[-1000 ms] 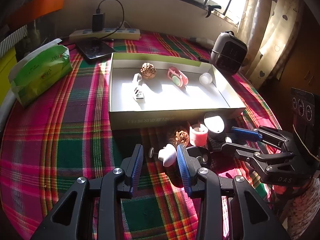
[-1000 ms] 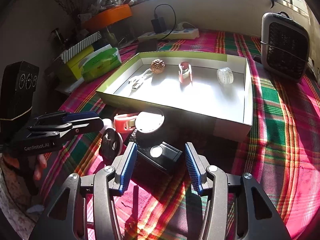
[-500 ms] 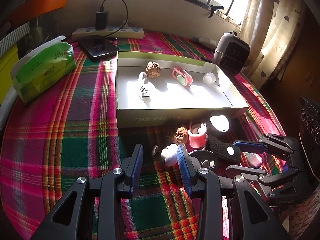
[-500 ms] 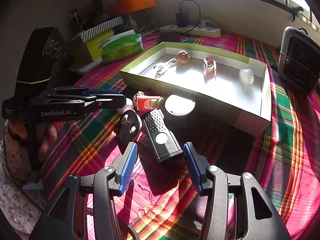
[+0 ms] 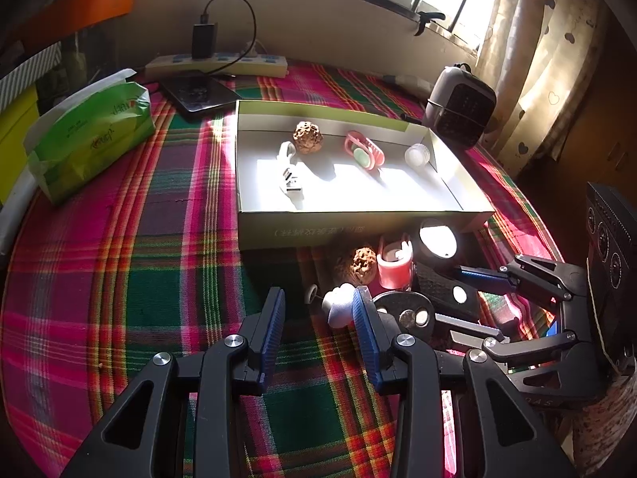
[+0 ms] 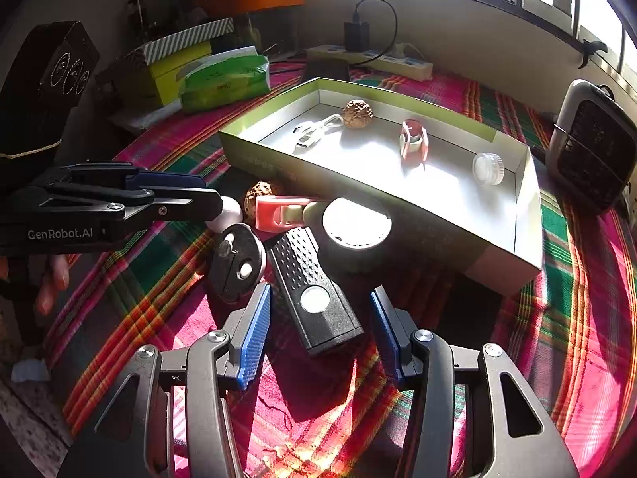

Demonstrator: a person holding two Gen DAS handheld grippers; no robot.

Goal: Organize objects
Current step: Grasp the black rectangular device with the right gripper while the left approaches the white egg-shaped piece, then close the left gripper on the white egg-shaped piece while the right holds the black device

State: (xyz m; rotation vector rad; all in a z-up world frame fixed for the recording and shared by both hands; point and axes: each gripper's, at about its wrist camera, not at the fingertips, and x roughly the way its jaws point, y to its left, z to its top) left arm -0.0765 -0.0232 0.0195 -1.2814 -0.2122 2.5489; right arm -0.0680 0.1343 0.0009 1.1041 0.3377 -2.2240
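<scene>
White knob-shaped object [image 5: 339, 307] on the plaid tabletop [image 5: 139, 263], just inside the right finger of the wide-open left tongs [image 5: 318, 320]; beside it a black disc [image 5: 406, 310], then a black remote [image 6: 314, 290] between the wide-open right tongs [image 6: 320, 328]; white tray [image 5: 358, 223] behind.

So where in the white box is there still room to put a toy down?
The near half of the white box floor is bare, between the white cable and the right wall. The back row is crowded: walnut, pink clip, clear cap. In front of the box the cloth is cluttered.
</scene>
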